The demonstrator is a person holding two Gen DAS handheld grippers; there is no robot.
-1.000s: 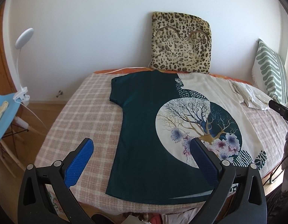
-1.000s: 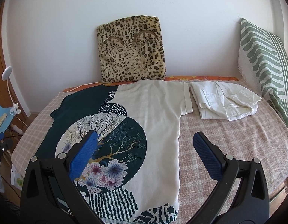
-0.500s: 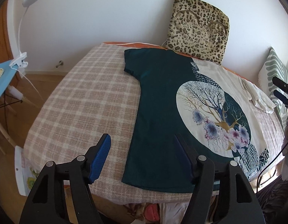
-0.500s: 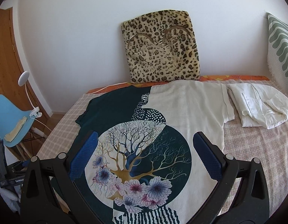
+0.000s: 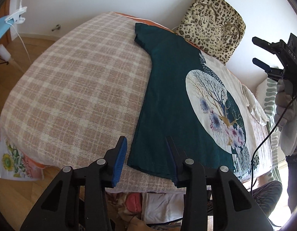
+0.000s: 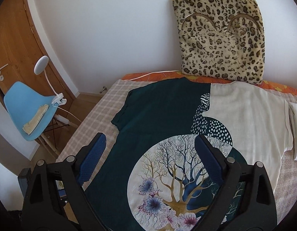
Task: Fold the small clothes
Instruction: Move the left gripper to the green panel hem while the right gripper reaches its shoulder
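1. We see a T-shirt [image 5: 167, 104] spread flat, print side up, on the bed [image 5: 75, 88], its neck toward the wall and its hem at the near edge of the bed.
2. One half of it is dark teal, the other cream; in the right wrist view the teal half lies to the left.
3. A large round print [image 6: 179, 175] sits across the middle: a bare tree with gold and blue branches, purple and pink flowers below, dotted and striped patches around it.
4. Both short sleeves lie spread outward.
5. We see a folded white garment [image 6: 296, 130] just beside the cream sleeve, on the same bed.
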